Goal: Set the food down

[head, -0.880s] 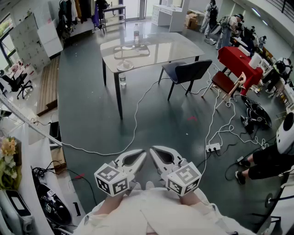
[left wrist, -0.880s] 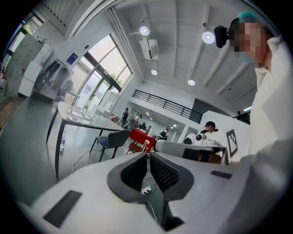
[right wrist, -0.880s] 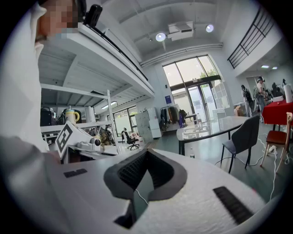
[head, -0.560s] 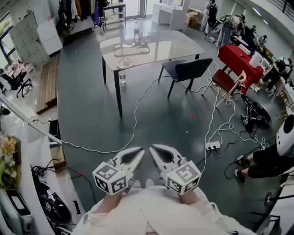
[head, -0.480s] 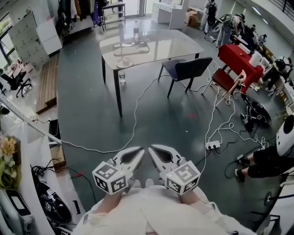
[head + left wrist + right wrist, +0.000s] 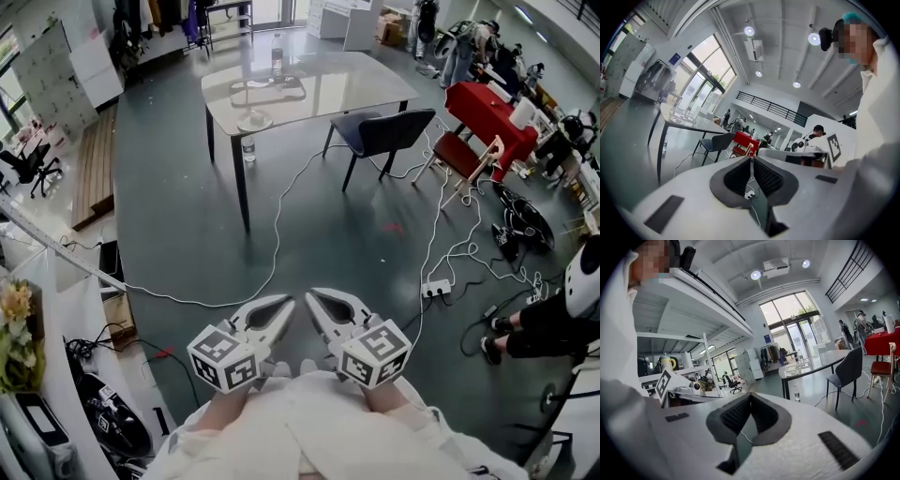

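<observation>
I hold both grippers close to my body, low in the head view, above the floor. The left gripper [image 6: 289,302] and the right gripper [image 6: 312,294] are both shut, tips side by side, with nothing between the jaws. In the left gripper view the left gripper [image 6: 751,159] has its pads pressed together, and in the right gripper view so does the right gripper [image 6: 750,395]. A glossy grey table [image 6: 356,89] stands far ahead with a small plate [image 6: 253,119], a tray-like object [image 6: 267,91] and a bottle [image 6: 277,54] on it. I see no food in either gripper.
A dark chair [image 6: 384,131] stands at the table's right side and a bottle [image 6: 248,150] sits on the floor under it. White cables [image 6: 277,244] and a power strip [image 6: 434,288] cross the floor. A red table [image 6: 483,108] and a seated person [image 6: 553,328] are at the right.
Both grippers stay shut and side by side, drifting slightly. The view has shifted a little, so the table sits slightly higher in the frame.
</observation>
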A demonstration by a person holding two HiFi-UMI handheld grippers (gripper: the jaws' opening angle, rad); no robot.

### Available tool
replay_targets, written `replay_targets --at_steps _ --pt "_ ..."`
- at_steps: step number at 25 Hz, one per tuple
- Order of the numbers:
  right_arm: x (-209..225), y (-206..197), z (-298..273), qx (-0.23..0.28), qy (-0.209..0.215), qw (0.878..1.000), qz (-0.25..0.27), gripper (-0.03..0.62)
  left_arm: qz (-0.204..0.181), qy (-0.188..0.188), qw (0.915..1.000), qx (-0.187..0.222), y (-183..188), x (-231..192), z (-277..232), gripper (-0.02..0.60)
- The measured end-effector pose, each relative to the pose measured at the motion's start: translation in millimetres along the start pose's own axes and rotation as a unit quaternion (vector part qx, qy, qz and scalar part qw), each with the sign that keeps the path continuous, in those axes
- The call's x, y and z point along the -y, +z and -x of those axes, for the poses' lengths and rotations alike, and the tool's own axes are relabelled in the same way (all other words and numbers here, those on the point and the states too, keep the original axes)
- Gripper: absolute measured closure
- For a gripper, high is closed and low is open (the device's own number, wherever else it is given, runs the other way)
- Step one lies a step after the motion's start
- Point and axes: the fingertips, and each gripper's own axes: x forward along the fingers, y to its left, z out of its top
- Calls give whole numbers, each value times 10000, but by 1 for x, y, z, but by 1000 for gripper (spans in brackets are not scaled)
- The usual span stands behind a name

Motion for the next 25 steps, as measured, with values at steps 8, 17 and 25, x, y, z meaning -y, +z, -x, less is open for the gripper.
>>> replay_targets --at_steps 8,17,25 --pt "2 -23 -20 -143 -245 9993 -249 592 157 -66 9998 -139 -5 -28 9 551" --pt "34 -9 -56 -147 -237 9994 -183 592 252 -22 9995 -211 0 -68 -19 551" --pt "111 33 -118 -104 -147 9998 -4 592 322 179 9993 -58 42 -142 -85 551"
